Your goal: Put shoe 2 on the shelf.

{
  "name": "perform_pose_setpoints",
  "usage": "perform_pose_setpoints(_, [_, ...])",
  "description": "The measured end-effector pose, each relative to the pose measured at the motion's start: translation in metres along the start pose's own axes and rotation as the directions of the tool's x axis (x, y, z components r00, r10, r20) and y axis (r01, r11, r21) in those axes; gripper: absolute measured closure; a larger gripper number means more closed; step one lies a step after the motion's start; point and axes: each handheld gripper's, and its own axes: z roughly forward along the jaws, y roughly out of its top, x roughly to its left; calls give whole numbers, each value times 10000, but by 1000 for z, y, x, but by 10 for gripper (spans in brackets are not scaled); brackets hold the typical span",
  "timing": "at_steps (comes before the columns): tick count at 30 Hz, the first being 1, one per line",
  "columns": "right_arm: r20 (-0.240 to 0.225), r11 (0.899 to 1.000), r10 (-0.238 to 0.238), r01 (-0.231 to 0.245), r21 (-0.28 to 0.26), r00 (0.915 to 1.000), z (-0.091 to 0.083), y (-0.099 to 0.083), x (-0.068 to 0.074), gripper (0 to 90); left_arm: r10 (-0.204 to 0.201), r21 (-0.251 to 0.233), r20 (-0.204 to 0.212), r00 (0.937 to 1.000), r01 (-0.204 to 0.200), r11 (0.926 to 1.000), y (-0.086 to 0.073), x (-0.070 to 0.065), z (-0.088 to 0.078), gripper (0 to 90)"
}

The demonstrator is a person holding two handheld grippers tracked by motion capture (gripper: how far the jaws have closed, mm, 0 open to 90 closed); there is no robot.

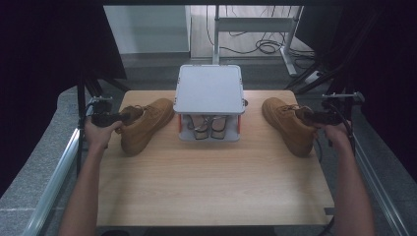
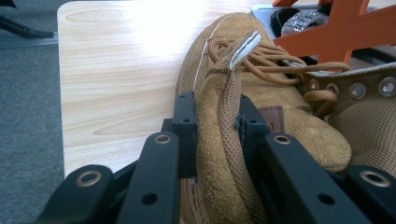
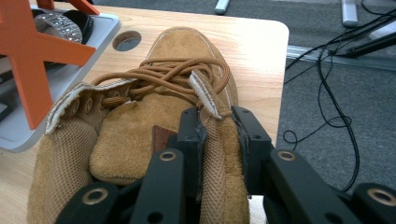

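Two tan suede boots sit on a wooden bench w/ a small shoe rack [image 1: 209, 91] between them at the far edge. The left boot [image 1: 145, 125] lies near the bench's left edge, toe angled toward the rack; the right boot [image 1: 287, 125] lies near the right edge, heel close to that edge. The left gripper [image 2: 217, 123] has its jaws clamped on the left boot's collar side, pads pressing the suede and mesh lining. The right gripper [image 3: 219, 128] is likewise clamped on the right boot's collar. Sparkly sandals [image 1: 209, 128] rest on the rack's lower shelf.
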Motion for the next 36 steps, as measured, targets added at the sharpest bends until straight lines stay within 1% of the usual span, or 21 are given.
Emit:
perform_pose_setpoints(2, [79, 10000, 56, -56, 1, 10000, 0, 1, 1, 766, -194, -178, 22, 9998, 194, 9997, -1, 0, 0, 759])
perform_pose_setpoints(3, [150, 10000, 89, -89, -15, 9998, 0, 1, 2, 770, -269, -274, 98, 9996, 271, 9993, -2, 0, -1, 762])
perform_pose_setpoints(5, [187, 9998, 140, -138, -105, 9997, -1, 0, 3, 775, -325, -356, 217, 9992, 333, 9988, -2, -2, -1, 763])
perform_pose_setpoints(6, [171, 9995, 275, -272, -162, 9995, -1, -1, 3, 776, -297, -420, 265, 9992, 308, 9986, -1, -4, -2, 764])
perform_pose_setpoints(9, [44, 9972, 648, -646, -387, 9979, -3, -3, 3, 781, -312, -501, 351, 9989, 329, 9982, 0, -8, -3, 766])
perform_pose_setpoints(12, [-171, 9921, 1032, -1042, -705, 9945, -4, -7, 4, 785, -533, -710, 609, 9967, 576, 9958, 3, -12, -5, 766])
perform_pose_setpoints(13, [-274, 9904, 1103, -1122, -805, 9935, -5, -8, 4, 786, -560, -771, 629, 9964, 608, 9952, 4, -13, -5, 767])
perform_pose_setpoints(16, [-459, 9895, 964, -1008, -1039, 9943, -6, -7, 11, 788, -683, -961, 813, 9943, 760, 9925, 6, -14, -9, 767])
perform_pose_setpoints(20, [-495, 9888, 616, -677, -1329, 9969, -11, -2, 24, 792, -725, -1199, 951, 9928, 837, 9893, 11, -18, -18, 767])
perform_pose_setpoints(21, [-493, 9885, 559, -622, -1378, 9972, -13, 0, 27, 792, -799, -1284, 1023, 9915, 928, 9874, 12, -18, -21, 767])
perform_pose_setpoints(23, [-484, 9886, 395, -461, -1436, 9980, -16, 3, 33, 792, -778, -1432, 1117, 9907, 935, 9853, 13, -18, -27, 766])
perform_pose_setpoints(25, [-491, 9876, 272, -345, -1533, 9984, -20, 5, 38, 792, -831, -1660, 1244, 9887, 1034, 9807, 14, -19, -33, 767])
perform_pose_setpoints(26, [-529, 9866, 265, -347, -1597, 9982, -22, 5, 39, 792, -846, -1775, 1330, 9875, 1077, 9782, 15, -20, -38, 766])
perform_pose_setpoints(28, [-598, 9836, 350, -450, -1745, 9976, -27, 4, 42, 792, -819, -1912, 1388, 9869, 1079, 9756, 16, -21, -44, 766])
perform_pose_setpoints(31, [-620, 9781, 467, -583, -1999, 9970, -35, 4, 46, 792, -932, -2095, 1524, 9839, 1243, 9699, 18, -24, -54, 765])
perform_pose_setpoints(36, [-442, 9671, 638, -727, -2439, 9970, -49, 5, 53, 791, -857, -2434, 1526, 9846, 1215, 9623, 21, -30, -69, 763])
